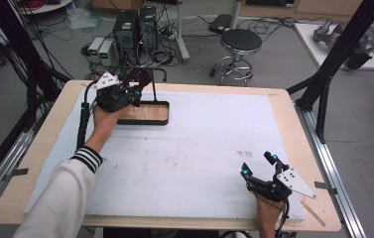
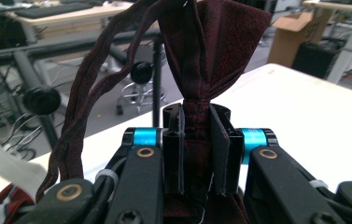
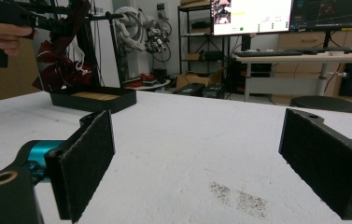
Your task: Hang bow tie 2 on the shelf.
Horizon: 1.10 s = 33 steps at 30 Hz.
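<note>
The left gripper (image 2: 196, 154) pinches the dark maroon fabric necktie (image 2: 211, 51), which runs toward twelve o'clock, while the right gripper (image 3: 201, 163), fingers spread, waits well apart.

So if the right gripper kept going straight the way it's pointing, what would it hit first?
Probably nothing on the table: the right gripper, jaws open, faces bare white mat. The black stand sits off to its left.
</note>
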Available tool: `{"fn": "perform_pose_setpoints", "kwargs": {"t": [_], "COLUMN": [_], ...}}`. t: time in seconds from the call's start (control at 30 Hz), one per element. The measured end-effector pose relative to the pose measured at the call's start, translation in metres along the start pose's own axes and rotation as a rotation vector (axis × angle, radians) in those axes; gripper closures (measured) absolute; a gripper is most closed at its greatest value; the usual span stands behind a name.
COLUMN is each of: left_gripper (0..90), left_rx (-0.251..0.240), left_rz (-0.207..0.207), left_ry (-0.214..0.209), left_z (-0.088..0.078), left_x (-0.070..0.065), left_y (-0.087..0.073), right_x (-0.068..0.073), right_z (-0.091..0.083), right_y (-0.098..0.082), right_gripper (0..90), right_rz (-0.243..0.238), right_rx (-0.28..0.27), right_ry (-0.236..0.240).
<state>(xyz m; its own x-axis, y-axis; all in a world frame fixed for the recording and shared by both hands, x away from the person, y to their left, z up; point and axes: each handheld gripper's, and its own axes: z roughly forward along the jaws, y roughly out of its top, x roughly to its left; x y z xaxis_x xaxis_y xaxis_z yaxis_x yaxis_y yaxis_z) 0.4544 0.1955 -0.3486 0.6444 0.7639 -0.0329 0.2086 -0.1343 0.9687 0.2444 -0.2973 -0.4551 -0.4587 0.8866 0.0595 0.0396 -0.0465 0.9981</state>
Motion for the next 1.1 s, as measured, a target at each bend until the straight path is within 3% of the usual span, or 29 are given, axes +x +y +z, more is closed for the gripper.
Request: {"fn": "perform_pose_setpoints", "kwargs": {"t": [0.23,0.67,1.1], "left_gripper": [76.2,76.1,75.6], "left_rx": [0.047,0.073,0.097], "left_rz": [-0.05,-0.067,-0.099], "left_ry": [0.031,0.089,0.105], "left_z": [0.006,0.011,0.014], "left_x": [0.003,0.003,0.006], "left_y": [-0.005,-0.001,-0.003], "right_x": [0.0,0.0,0.0], "right_z": [0.0,0.0,0.0], "right_y": [0.0,0.0,0.0], "right_gripper": [9.6,9.6,9.6], "right_rz": [0.0,0.004,0.003], "right_rx": [0.0,-0.003,-0.009], "right_ry": [0.0,-0.003,-0.003]}}
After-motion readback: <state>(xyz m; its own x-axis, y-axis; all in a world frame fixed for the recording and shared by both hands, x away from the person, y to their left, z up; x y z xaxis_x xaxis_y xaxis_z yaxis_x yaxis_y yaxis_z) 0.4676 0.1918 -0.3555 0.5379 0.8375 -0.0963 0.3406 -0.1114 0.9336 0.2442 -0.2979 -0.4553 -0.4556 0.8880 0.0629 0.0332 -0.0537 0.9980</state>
